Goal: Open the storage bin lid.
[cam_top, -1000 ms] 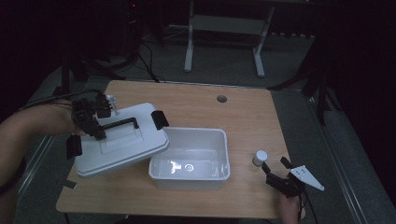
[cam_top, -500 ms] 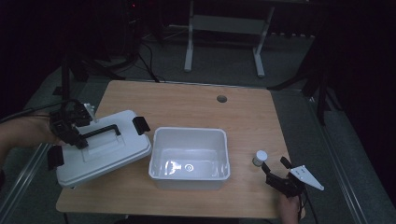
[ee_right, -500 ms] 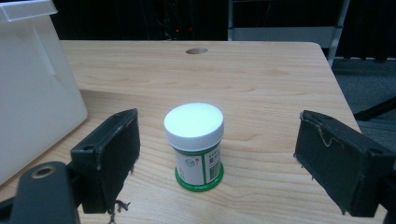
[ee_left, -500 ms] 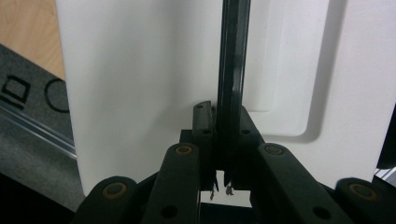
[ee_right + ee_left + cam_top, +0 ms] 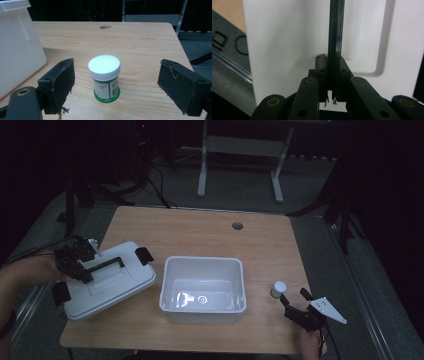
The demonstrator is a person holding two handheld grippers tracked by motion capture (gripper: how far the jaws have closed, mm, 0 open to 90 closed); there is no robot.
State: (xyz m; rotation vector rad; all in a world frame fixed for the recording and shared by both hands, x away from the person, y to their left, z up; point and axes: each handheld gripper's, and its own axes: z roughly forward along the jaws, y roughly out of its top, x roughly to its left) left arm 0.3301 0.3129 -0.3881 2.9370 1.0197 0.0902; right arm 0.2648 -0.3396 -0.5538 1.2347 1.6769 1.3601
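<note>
Clamping the lid's handle (image 5: 336,37), left tongs (image 5: 331,75) hide it; right tongs (image 5: 115,82) gape around jar (image 5: 104,77).

The left gripper (image 5: 80,265) sits at the left of the high view, its forearm coming in level from the left edge; its fingers (image 5: 321,67) are clamped tight, nearly meeting. The right gripper (image 5: 294,304) rests low at the bottom right, pointing up and to the left in that view, its fingers (image 5: 60,80) spread wide apart and gripping nothing.
</note>
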